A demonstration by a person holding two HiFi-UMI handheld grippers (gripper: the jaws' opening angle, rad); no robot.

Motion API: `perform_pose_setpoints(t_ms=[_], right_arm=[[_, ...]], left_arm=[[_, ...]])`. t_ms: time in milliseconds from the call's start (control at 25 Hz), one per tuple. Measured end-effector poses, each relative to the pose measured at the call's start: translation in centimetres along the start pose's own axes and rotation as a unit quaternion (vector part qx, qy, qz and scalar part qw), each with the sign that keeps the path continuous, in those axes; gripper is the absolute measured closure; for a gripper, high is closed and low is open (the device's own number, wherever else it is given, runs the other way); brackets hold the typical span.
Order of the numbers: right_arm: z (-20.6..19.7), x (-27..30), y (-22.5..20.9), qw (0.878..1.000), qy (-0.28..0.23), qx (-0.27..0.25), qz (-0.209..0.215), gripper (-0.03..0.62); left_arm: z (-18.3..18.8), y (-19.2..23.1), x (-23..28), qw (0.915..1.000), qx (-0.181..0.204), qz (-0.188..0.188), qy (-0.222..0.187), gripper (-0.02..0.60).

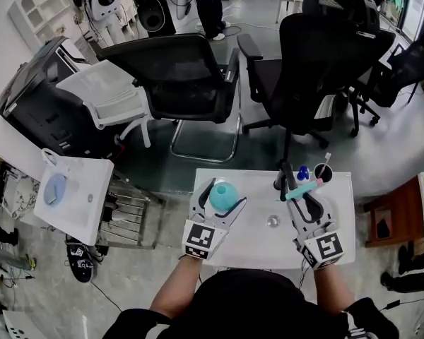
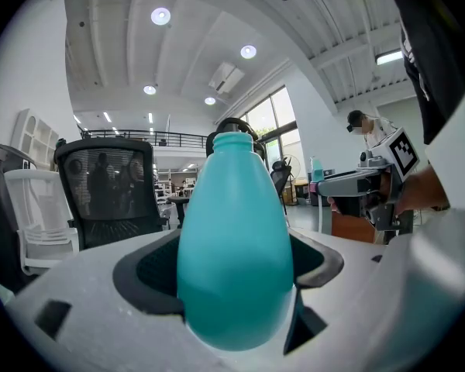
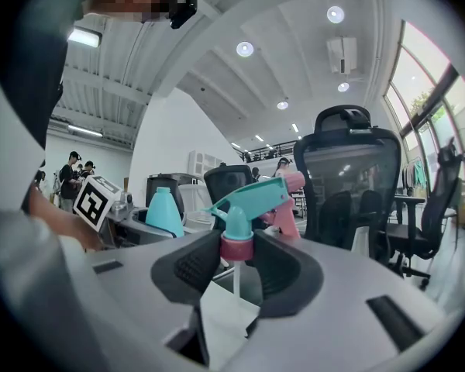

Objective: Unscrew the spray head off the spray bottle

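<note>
The teal spray bottle stands upright between the jaws of my left gripper, its neck bare at the top; in the left gripper view the bottle fills the middle and both pads press its sides. My right gripper is shut on the spray head, which is off the bottle. In the right gripper view the spray head sits upright with its pink collar pinched between the pads, teal and pink trigger body above, thin dip tube hanging below. The bottle shows at left there.
A small white table lies under both grippers, with a small round clear object on it and a dark cup with a blue item and a stick at its far right corner. Black office chairs stand beyond the far edge.
</note>
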State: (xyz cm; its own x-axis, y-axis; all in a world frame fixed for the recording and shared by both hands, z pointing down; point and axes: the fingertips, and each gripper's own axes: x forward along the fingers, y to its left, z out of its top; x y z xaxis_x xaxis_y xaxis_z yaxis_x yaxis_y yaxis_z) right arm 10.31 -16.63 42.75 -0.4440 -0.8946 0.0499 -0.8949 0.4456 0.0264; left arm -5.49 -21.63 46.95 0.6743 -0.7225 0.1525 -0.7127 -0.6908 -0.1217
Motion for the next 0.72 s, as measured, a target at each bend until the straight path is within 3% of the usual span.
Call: perform_pose_setpoints(t_ms=[720], right_arm=[[-0.12, -0.27, -0.62, 1.0, 0.006, -0.017, -0.016, 0.457]], left_arm=[[-0.5, 0.29, -0.26, 0.9998, -0.01, 0.016, 0.011, 0.176]])
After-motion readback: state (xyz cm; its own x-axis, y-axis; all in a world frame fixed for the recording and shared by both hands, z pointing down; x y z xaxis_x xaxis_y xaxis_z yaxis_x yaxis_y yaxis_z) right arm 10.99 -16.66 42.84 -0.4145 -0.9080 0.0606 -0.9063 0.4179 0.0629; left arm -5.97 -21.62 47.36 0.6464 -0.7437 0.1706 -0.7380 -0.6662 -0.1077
